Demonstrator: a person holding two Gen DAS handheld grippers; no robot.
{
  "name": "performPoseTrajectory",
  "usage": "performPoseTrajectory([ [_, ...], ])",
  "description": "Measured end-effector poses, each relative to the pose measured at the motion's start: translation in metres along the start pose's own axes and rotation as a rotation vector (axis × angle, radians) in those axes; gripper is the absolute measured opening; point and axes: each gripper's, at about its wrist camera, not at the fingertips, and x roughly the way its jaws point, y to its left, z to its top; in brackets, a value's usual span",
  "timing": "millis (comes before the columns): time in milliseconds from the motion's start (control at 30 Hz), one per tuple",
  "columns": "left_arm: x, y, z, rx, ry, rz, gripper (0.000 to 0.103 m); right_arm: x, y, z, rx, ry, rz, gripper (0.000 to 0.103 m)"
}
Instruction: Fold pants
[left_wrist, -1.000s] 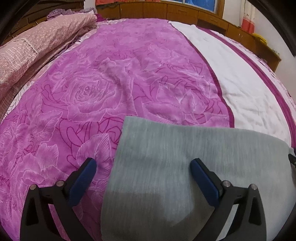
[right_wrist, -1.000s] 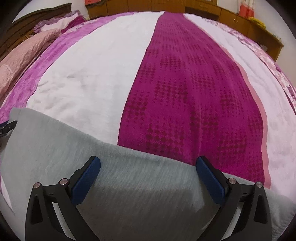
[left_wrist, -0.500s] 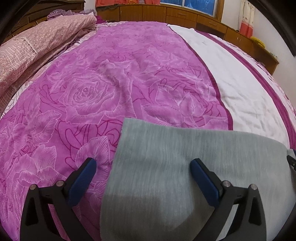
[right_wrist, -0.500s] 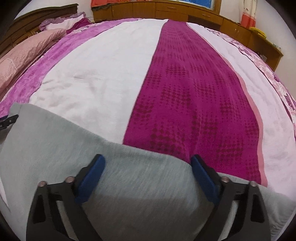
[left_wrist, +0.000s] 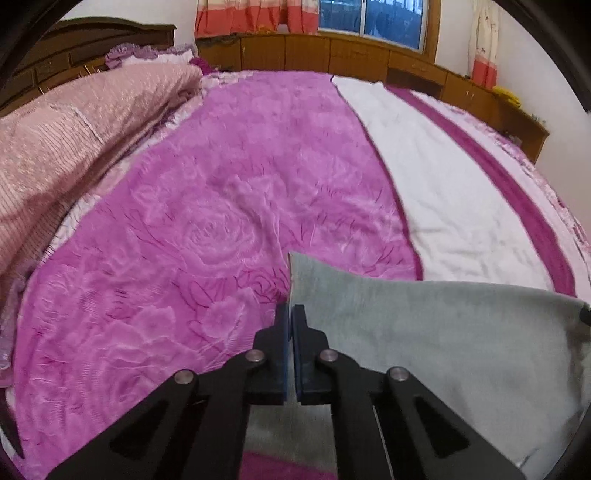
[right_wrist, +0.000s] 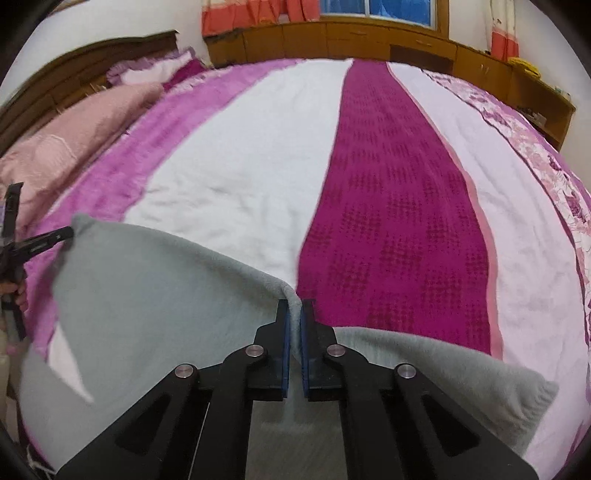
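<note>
Grey pants (left_wrist: 424, 332) lie on the bed, with their far edge lifted. In the left wrist view my left gripper (left_wrist: 291, 314) grips the left corner of that edge; its jaws are closing, with the pads pressed on the fabric. In the right wrist view my right gripper (right_wrist: 294, 310) pinches a raised peak of the pants (right_wrist: 166, 288), its jaws likewise closing on the cloth. The left gripper (right_wrist: 55, 236) shows there at the pants' left corner, with a hand (right_wrist: 14, 291) behind it. The cloth sags between the two grips.
The bedspread has a rose-patterned magenta band (left_wrist: 221, 221), a white band (right_wrist: 258, 166) and a dark magenta band (right_wrist: 388, 203). A folded pink quilt (left_wrist: 74, 147) lies along the left. A wooden headboard (right_wrist: 74, 74) and low wooden cabinets (right_wrist: 369, 40) border the bed.
Both grippers went from wide open over the flat pants to shut on the far edge. Both have risen, pulling that edge up off the bed.
</note>
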Motion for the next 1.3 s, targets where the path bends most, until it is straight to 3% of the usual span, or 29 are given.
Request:
performPoseTrajectory([
  [333, -0.063, 0.007, -0.018, 0.061, -0.069, 0.051, 0.002, -0.074, 0.024, -0.024, -0.044, -0.085, 0.038, 0.0],
  [467, -0.092, 0.02, -0.035, 0.043, -0.09, 0.043, 0.002, -0.106, 0.029, -0.043, -0.05, -0.107, 0.059, 0.0],
  [667, -0.123, 0.03, -0.079, 0.031, -0.083, 0.042, 0.002, -0.131, 0.049, -0.084, -0.104, -0.068, 0.069, 0.0],
  [833, -0.135, 0.042, -0.122, -0.038, -0.038, 0.076, 0.003, -0.135, 0.06, -0.122, -0.105, -0.014, 0.083, 0.0],
  [1033, -0.135, 0.048, -0.167, -0.107, 0.067, 0.088, 0.016, -0.114, 0.057, -0.154, -0.036, 0.07, 0.102, 0.0],
  [1167, -0.147, 0.047, -0.188, -0.176, 0.081, 0.03, 0.018, -0.101, 0.055, -0.17, 0.004, 0.135, 0.075, 0.0],
  [1233, -0.152, 0.043, -0.194, -0.215, 0.081, -0.017, 0.026, -0.097, 0.055, -0.178, 0.015, 0.167, 0.059, 0.002],
  [1300, -0.152, 0.038, -0.195, -0.243, 0.096, -0.038, 0.042, -0.095, 0.054, -0.186, 0.029, 0.182, 0.055, 0.007],
])
